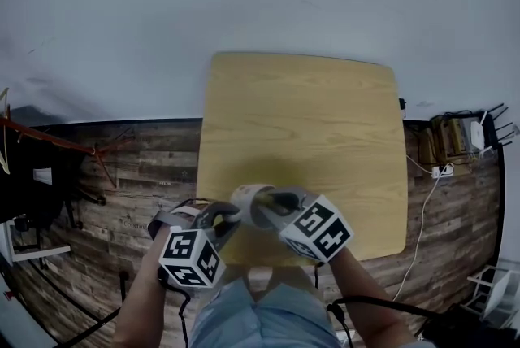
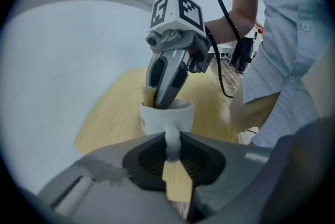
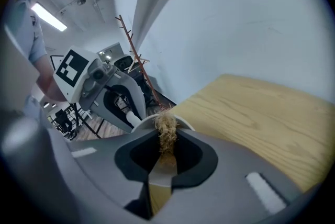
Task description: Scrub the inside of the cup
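While the cup (image 2: 166,119) sits over the near edge of the worktop (image 1: 309,119), close in front of the person, it is gripped by its handle (image 2: 172,142), which leaves the mouth facing up and free. It is white and looks roughly upright. Whether its base rests on the wood or hangs just above it, I cannot tell. Holding it by the handle makes sense: the body stays fixed against the rubbing, and nothing blocks the opening.

Inside the mouth is a scrubber (image 3: 167,133), a tuft of coarse tan fibres that shows just over the rim at one side of the cup. It enters steeply from above, which suits reaching the inner wall. My reading is that the scrubbing is under way, with the fibres against the wall near the rim.

Left tool (image 2: 172,161): its jaws stand only a little apart, pinching the handle between the dark pads, so the cup is carried or steadied by that one narrow loop. A hard sideways push could twist it there.

Right tool (image 2: 160,102): its jaws are pressed nearly together on the scrubber, with the tips dipping into the cup and the fibres sticking out beyond them. The two tools meet almost nose to nose over the cup.
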{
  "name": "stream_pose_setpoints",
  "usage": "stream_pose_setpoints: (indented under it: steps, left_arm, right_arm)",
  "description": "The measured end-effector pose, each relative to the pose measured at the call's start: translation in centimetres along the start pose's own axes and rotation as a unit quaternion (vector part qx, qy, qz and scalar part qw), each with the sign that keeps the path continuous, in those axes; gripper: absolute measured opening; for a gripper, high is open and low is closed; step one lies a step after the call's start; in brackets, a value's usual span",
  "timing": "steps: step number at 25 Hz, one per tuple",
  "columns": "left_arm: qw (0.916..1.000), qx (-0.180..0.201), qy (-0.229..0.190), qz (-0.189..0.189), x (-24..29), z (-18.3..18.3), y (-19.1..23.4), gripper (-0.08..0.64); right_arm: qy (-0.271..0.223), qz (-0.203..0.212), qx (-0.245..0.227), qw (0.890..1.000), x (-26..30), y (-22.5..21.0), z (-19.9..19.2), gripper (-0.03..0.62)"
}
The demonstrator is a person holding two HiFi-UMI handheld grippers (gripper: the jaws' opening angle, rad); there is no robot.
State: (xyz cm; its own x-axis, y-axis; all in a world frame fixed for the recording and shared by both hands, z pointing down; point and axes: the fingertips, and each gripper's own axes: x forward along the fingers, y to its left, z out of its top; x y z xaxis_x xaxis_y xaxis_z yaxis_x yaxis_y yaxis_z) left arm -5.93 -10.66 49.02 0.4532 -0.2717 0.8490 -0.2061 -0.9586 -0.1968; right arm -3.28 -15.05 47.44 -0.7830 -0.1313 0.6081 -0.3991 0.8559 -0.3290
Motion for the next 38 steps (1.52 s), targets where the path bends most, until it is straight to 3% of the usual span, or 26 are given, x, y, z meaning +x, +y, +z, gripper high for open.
stream_pose_setpoints:
  steps: [6,11,17,21,25,29,32,38]
  left_arm:
    - [1.0000,0.006,0.005,0.000,0.0,0.1,-0.1,0.069]
    - [0.9999,0.011,0.010,0.007,0.0,0.4,-0.4,0.069]
    - [0.9996,0.020,0.016,0.011,0.2,0.8,-0.5,0.070]
    - [0.9996,0.019,0.015,0.011,0.5,1.2,-0.8,0.071]
    - [0.9994,0.023,0.021,0.013,0.5,1.3,-0.6,0.069]
    - [0.9988,0.035,0.030,0.014,0.7,1.3,-0.6,0.069]
    - [0.9989,0.034,0.032,0.011,0.7,1.2,-0.8,0.069]
    - [0.9985,0.041,0.036,0.009,0.6,1.3,-0.9,0.069]
  right_arm:
    - [0.015,-0.054,-0.055,0.997,-0.5,-0.9,-0.4,0.055]
    - [0.054,-0.071,-0.096,0.991,-0.8,-0.9,-2.2,0.055]
    - [0.114,-0.058,-0.126,0.984,-1.1,0.0,-4.4,0.054]
    - [0.138,-0.016,-0.108,0.984,-1.1,1.0,-5.4,0.054]
    - [0.116,0.031,-0.062,0.991,-0.7,2.1,-4.8,0.054]
    - [0.057,0.055,-0.009,0.997,-0.4,2.6,-2.7,0.052]
    - [0.028,0.044,0.008,0.999,-0.9,2.1,-1.6,0.052]
    - [0.019,-0.001,-0.024,1.000,-1.9,0.5,-1.0,0.054]
